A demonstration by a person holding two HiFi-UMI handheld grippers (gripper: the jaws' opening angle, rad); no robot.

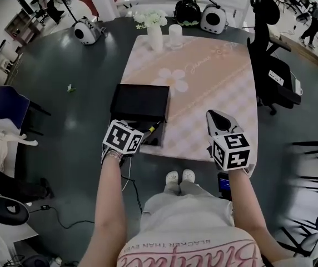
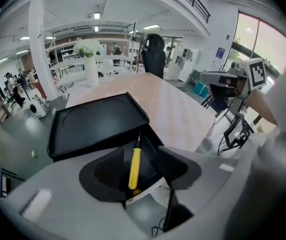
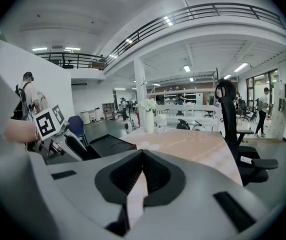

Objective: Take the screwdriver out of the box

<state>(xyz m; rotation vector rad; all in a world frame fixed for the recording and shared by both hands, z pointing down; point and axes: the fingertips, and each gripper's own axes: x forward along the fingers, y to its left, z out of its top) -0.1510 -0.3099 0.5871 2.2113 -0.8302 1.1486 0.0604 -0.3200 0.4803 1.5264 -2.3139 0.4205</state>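
Left gripper [image 2: 146, 155], jaws apart around nothing, tilts down with the yellow screwdriver [image 2: 134, 168] just ahead in the black box [image 2: 93, 126], seemingly lined up to grasp; right gripper [image 1: 217, 118] closed, empty.

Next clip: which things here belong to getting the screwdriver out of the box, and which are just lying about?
For the job: screwdriver, box, left claw open over the screwdriver.
Lying about: vase of flowers, jar, office chair, bags on the floor.
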